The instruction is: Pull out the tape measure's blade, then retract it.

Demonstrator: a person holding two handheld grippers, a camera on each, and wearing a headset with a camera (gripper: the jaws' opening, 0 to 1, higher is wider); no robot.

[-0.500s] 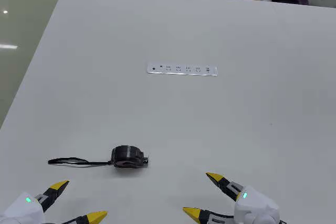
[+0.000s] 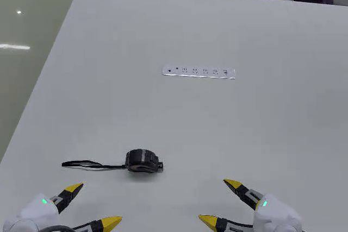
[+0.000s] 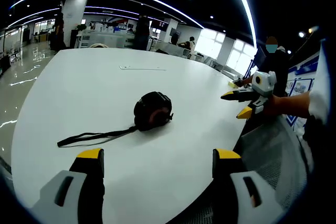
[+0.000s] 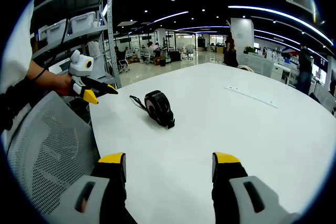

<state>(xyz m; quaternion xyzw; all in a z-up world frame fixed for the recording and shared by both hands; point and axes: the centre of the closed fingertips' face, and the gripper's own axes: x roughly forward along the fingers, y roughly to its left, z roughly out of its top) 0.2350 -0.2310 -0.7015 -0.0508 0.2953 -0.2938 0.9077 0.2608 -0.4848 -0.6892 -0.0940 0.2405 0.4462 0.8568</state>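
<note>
White table runs wide and bare-topped away from the person, with glossy floor past its left edge. The tape measure, a dark round case, lies on the table toward the near edge. Its blade is not yet pulled out, and just the end tab shows at the case's right side. A black wrist strap trails flat on the table from the case to the left. Well beyond the tape measure, toward the table's middle, lies a power strip.

The left claw hovers nearer the person than the tape measure and a little to its left, its 2 yellow-tipped jaws spread wide with nothing between them. The right claw hangs nearer than the tape measure and off to its right, jaws likewise parted and empty. Neither claw touches the tape measure. In the left claw view the tape measure lies ahead of the parted jaws, and the right claw shows beyond it at the right.

Against the picture from 0.5 s ago, everything has slid slightly rightward together, the tape measure, power strip and both claws alike. The headset turned; the tape measure kept its spot on the table, and the claws keep the same spread and the same standing toward it
</note>
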